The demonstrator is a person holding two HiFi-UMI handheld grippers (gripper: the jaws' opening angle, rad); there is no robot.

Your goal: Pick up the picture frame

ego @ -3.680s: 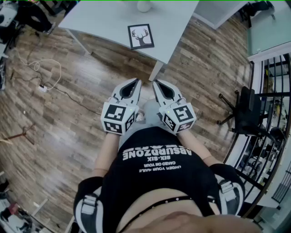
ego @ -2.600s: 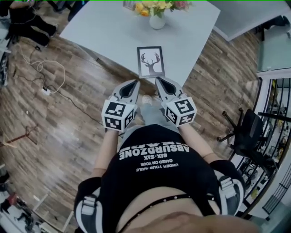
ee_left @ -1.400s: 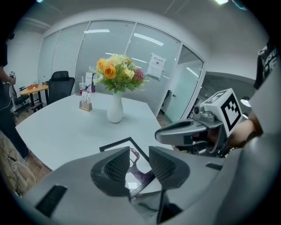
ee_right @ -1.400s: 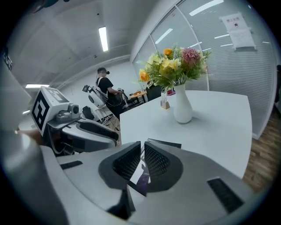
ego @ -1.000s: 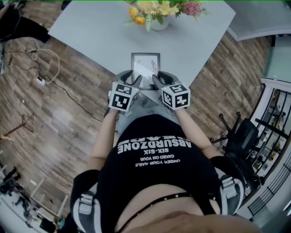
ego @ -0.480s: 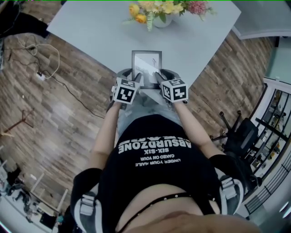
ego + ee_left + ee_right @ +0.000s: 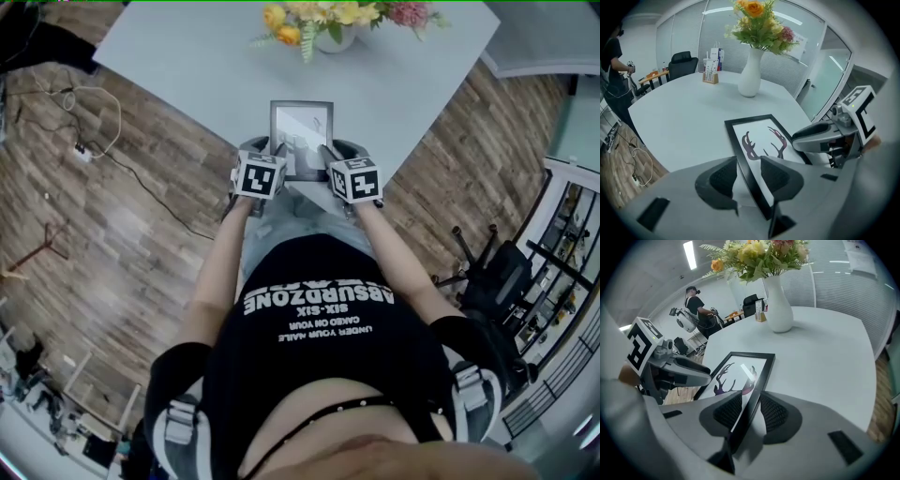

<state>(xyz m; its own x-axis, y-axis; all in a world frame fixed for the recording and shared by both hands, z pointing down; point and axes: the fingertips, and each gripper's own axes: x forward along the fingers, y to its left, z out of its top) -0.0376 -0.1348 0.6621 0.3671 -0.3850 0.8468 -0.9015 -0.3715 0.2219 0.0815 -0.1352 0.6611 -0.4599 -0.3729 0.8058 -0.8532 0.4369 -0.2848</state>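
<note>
A black picture frame (image 7: pixel 301 131) with an antler print lies flat near the front edge of the pale table (image 7: pixel 187 56). My left gripper (image 7: pixel 273 152) is open, and the frame's left rail (image 7: pixel 743 150) runs between its pads without being pressed. My right gripper (image 7: pixel 329 152) has its jaws opening, with the frame's right rail (image 7: pixel 757 378) between the pads and a small gap showing on each side. Both grippers point steeply down over the near half of the frame. Each one shows in the other's view: the right gripper (image 7: pixel 825 138), the left gripper (image 7: pixel 675 369).
A white vase of flowers (image 7: pixel 333 23) stands behind the frame, seen as a vase (image 7: pixel 751 70) in the left gripper view. A small wooden holder (image 7: pixel 711 75) sits farther back. Cables (image 7: pixel 84 103) lie on the wood floor at left, an office chair (image 7: pixel 497 272) at right. A person (image 7: pixel 696 305) stands beyond the table.
The table and frame have come close under the person. Both grippers have sunk onto the frame, one over each side rail.
</note>
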